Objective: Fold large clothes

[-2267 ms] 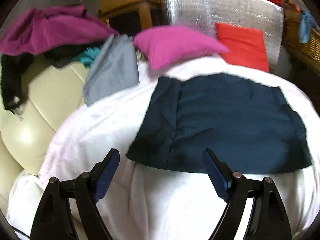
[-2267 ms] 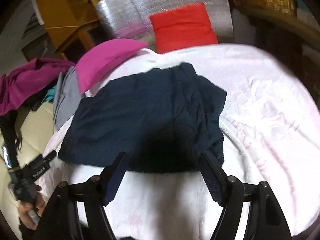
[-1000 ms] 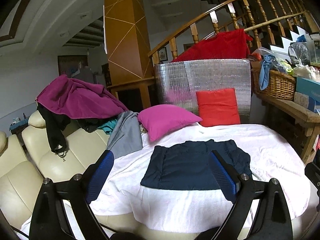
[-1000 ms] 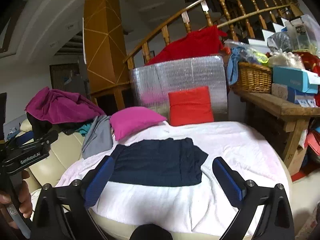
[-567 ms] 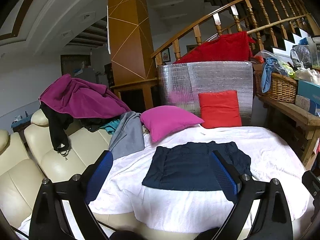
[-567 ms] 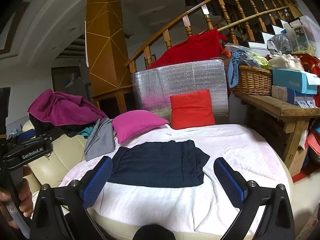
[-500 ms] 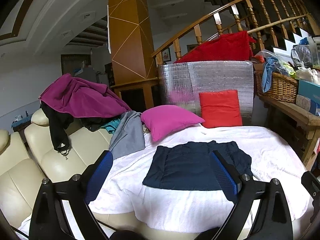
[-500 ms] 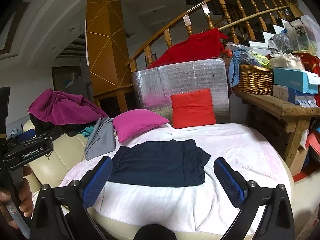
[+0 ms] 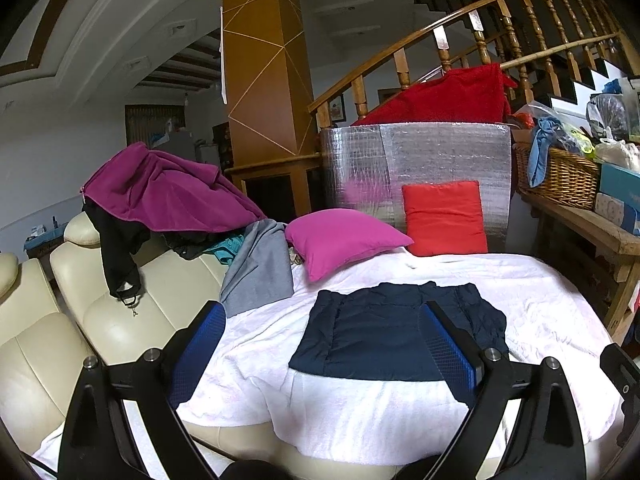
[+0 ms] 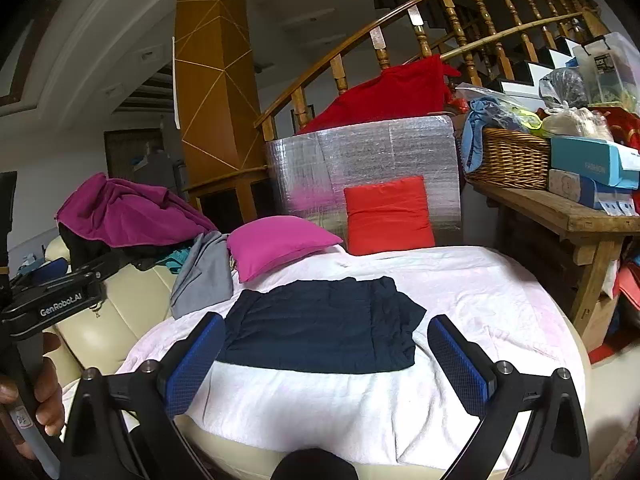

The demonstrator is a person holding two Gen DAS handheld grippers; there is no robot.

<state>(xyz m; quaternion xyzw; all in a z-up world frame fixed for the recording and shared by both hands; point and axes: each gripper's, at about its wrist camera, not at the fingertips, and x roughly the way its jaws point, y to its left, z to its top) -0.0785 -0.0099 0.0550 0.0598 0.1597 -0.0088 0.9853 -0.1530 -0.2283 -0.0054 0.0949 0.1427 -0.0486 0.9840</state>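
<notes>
A dark navy garment point(image 9: 384, 332) point(image 10: 324, 336) lies folded into a flat rectangle on the white blanket point(image 9: 360, 408) point(image 10: 480, 300), with a bunched edge on its right side. My left gripper point(image 9: 324, 344) is open and empty, held back from the near edge of the blanket. My right gripper point(image 10: 326, 360) is also open and empty, likewise drawn back from the garment. The left gripper's black body point(image 10: 52, 304) and the hand holding it appear at the left of the right wrist view.
A pink pillow point(image 9: 340, 240) and a red pillow point(image 9: 444, 218) rest behind the garment. A grey garment point(image 9: 260, 268) and a purple one point(image 9: 160, 196) lie over the cream sofa point(image 9: 48, 340). A wooden bench point(image 10: 560, 212) with a basket stands right.
Both grippers have pulled up and back from close over the navy garment, so the whole room now shows. In the last half second almost nothing has moved.
</notes>
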